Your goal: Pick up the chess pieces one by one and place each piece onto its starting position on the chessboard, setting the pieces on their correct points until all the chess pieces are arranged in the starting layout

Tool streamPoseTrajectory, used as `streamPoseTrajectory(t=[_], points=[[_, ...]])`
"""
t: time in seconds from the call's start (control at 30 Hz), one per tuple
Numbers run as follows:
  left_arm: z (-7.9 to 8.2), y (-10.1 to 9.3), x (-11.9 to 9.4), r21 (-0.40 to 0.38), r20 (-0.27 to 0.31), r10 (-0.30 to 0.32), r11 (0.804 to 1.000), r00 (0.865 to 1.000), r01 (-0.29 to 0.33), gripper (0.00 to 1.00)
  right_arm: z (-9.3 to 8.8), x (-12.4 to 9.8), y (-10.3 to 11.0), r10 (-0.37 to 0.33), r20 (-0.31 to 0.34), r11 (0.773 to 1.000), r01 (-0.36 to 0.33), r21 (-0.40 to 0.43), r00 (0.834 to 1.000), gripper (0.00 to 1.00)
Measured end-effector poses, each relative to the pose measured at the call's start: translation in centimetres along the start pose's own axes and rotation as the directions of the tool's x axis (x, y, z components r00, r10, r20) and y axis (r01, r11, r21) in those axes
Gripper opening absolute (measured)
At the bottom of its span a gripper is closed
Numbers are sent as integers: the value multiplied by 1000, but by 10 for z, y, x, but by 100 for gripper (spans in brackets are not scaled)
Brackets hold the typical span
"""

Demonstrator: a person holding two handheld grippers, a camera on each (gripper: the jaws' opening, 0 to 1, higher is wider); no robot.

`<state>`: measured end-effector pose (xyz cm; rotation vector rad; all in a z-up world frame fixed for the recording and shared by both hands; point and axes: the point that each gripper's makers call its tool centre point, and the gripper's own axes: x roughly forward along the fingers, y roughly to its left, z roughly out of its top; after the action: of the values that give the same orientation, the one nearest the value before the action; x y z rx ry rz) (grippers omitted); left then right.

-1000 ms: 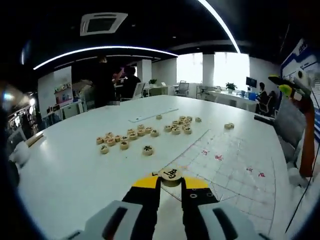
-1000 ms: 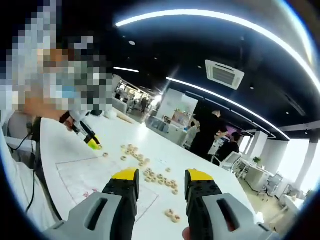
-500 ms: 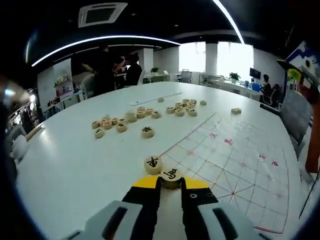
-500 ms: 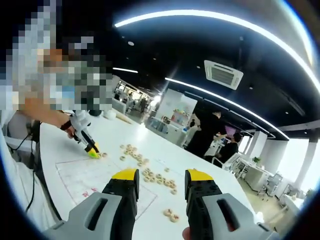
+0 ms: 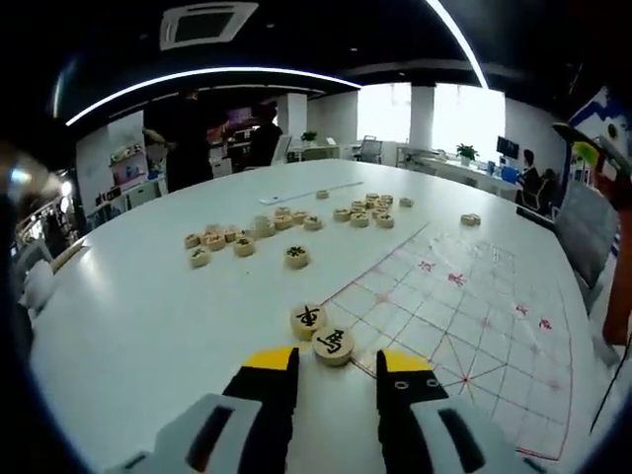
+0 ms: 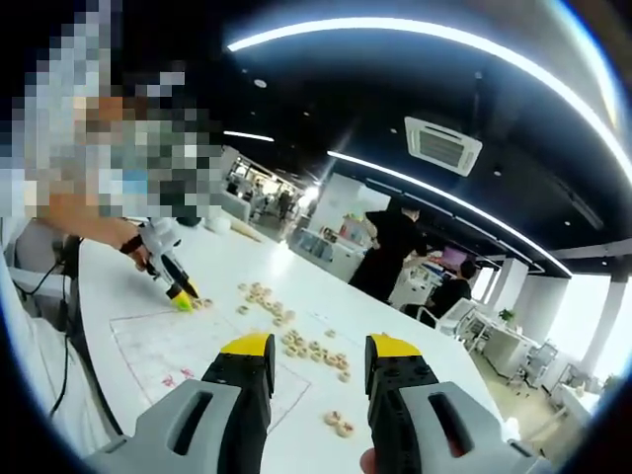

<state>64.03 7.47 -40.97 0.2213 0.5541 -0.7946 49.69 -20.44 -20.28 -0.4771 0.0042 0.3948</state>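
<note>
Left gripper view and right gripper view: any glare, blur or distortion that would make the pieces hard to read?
Left gripper view: the near pieces are sharp with legible marks, the far pile is too small to read, the windows are blown out, and the fisheye bends the board lines. Right gripper view: the ceiling light strip glares, and the pieces are tiny and soft.

The left gripper, grey-bodied with black, yellow-tipped jaws, hung low with its jaws parted and nothing between them. Seen from the right gripper's view, it pointed downward from the person's hand. The matching right gripper was raised, its jaws apart and empty.
</note>
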Motion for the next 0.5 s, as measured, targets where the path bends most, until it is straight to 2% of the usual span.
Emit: streamPoseTrajectory(t=[0.1, 0.27, 0.5], points=[[1, 0, -2, 3, 1, 0, 1000, 1000, 0, 41, 0, 1, -1, -2, -4, 1000, 2, 0, 1000, 37], [12, 8, -10, -4, 45, 26, 1000, 999, -26, 52, 0, 1, -1, 1, -3, 1000, -1, -1, 1000, 37], [25, 19, -16, -31, 93, 54, 998, 994, -52, 60, -1, 2, -1, 2, -6, 1000, -2, -1, 1000, 37]])
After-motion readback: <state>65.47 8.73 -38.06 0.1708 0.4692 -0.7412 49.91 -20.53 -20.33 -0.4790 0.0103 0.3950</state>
